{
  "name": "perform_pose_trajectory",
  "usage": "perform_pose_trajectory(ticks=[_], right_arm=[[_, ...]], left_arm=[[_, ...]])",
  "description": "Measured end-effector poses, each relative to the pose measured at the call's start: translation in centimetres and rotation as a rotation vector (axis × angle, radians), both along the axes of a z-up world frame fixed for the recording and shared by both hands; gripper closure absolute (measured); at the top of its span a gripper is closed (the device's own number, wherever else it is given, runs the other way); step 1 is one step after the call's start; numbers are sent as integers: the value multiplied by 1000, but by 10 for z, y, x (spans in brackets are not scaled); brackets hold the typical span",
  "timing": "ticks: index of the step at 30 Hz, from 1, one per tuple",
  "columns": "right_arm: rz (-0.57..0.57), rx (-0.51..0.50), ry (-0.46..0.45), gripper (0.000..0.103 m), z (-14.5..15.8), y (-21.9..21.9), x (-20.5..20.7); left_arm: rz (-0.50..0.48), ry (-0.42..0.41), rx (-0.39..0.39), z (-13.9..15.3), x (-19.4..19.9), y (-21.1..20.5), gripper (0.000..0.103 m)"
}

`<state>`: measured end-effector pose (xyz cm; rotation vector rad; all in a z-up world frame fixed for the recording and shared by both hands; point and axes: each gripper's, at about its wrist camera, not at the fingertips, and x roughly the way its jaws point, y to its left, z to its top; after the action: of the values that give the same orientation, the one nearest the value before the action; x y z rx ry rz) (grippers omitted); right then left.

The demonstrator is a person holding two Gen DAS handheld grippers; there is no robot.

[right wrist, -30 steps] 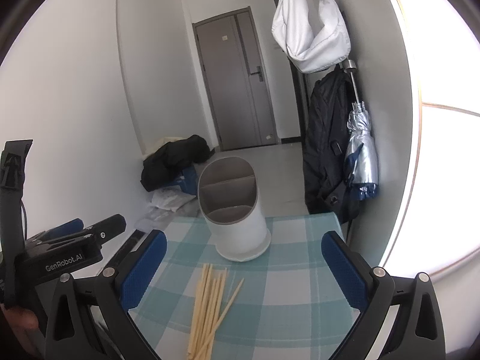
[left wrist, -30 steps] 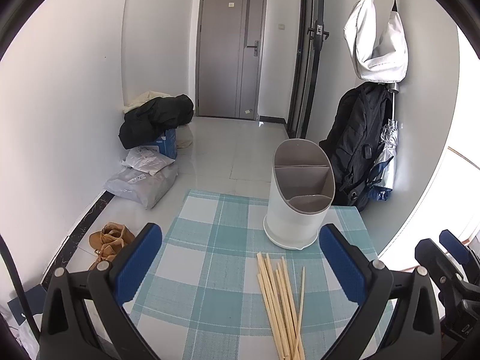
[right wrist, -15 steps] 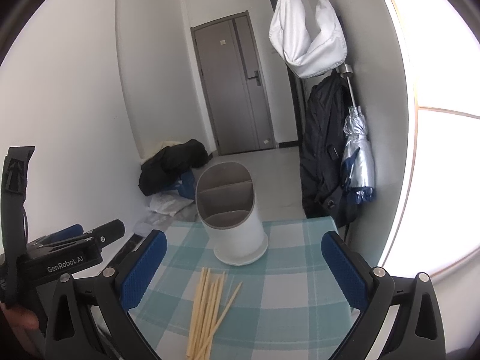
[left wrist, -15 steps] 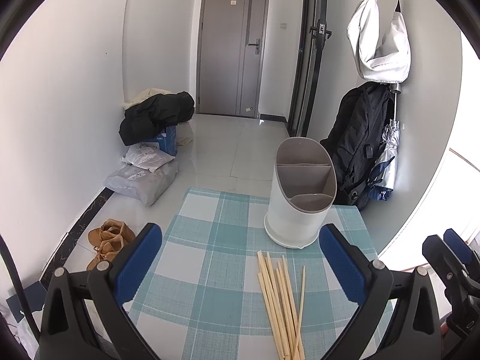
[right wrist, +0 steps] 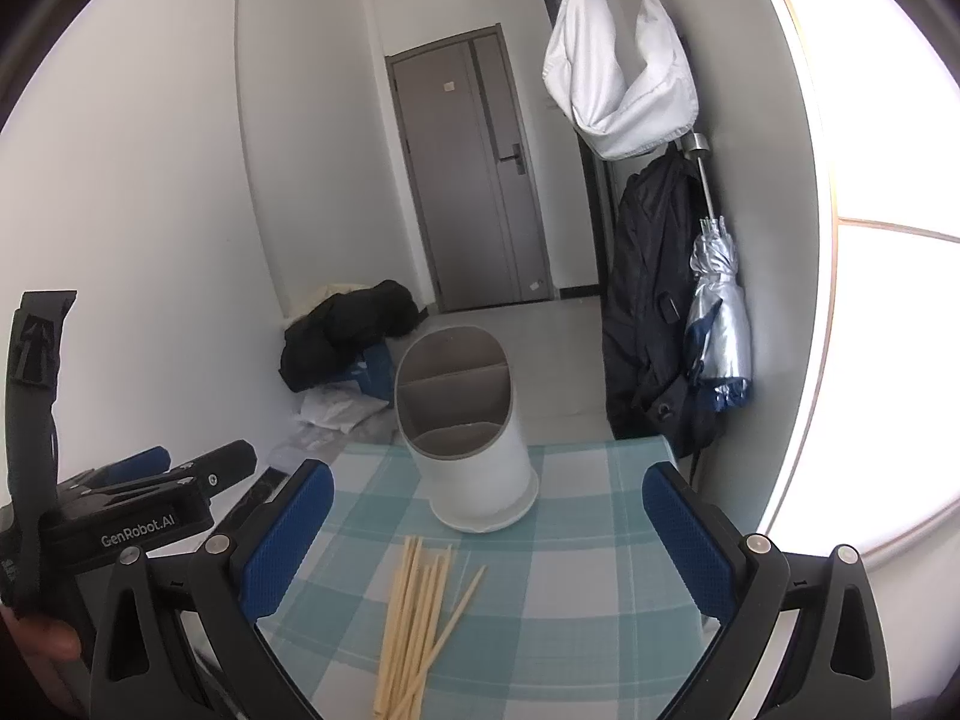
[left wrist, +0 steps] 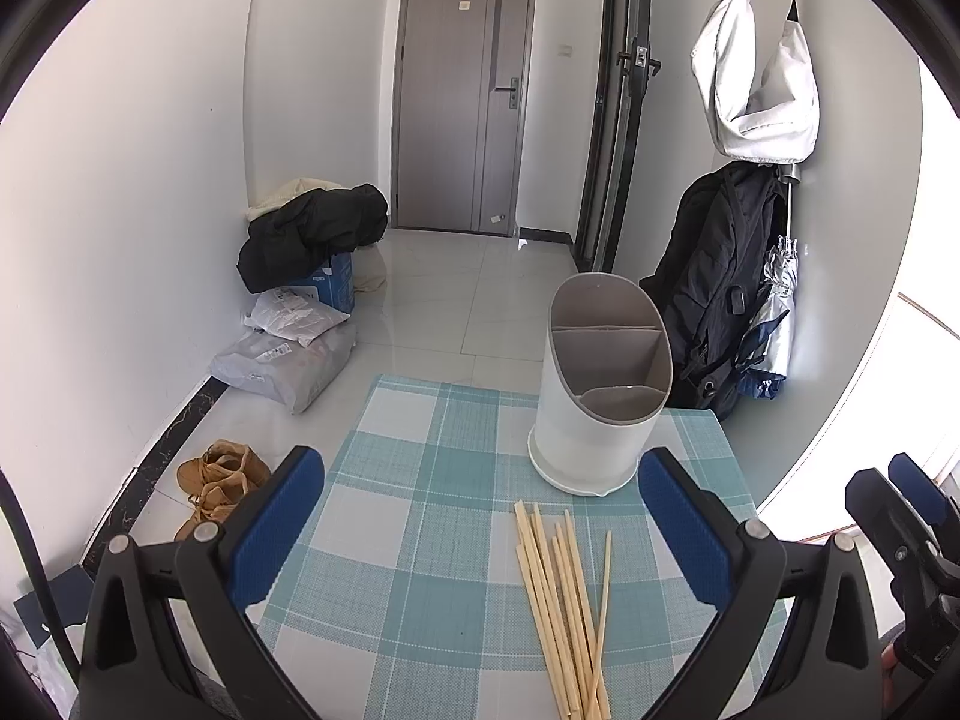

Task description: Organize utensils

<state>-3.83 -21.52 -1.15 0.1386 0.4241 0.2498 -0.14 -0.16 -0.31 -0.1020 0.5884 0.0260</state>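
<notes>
Both the left gripper (left wrist: 480,516) and right gripper (right wrist: 487,519) are hanging wide open, gripping nothing; chopsticks (left wrist: 561,600) are lying loose on the checkered cloth (left wrist: 420,480), just beside the white holder (left wrist: 600,408)

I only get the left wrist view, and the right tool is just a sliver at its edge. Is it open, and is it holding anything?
Observer: The right tool is wide open with nothing between its pads. The chopsticks lie ahead of it on the checked cloth.
Operator: Where does my tool show from that side?
Observer: The left tool sits at that view's left edge, beyond the cloth's left side. Its body reads GenRobot.AI.
</notes>
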Motion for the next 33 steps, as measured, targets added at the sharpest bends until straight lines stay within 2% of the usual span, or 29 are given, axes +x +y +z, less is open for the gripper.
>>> perform_pose_trajectory(ticks=[11, 18, 24, 29, 31, 33], right_arm=[[4, 11, 8, 0, 0, -1, -1], [5, 15, 12, 0, 0, -1, -1], [10, -12, 30, 0, -2, 3, 1], [48, -25, 96, 0, -11, 10, 10], [82, -35, 167, 0, -19, 15, 20], [133, -57, 281, 1, -33, 23, 37]], left_arm=[[-2, -10, 23, 1, -1, -1, 1], [1, 3, 9, 1, 1, 0, 1], [18, 28, 30, -4, 5, 1, 1], [58, 51, 59, -9, 10, 7, 1], [105, 91, 107, -15, 17, 12, 1], [107, 148, 96, -23, 24, 22, 1]])
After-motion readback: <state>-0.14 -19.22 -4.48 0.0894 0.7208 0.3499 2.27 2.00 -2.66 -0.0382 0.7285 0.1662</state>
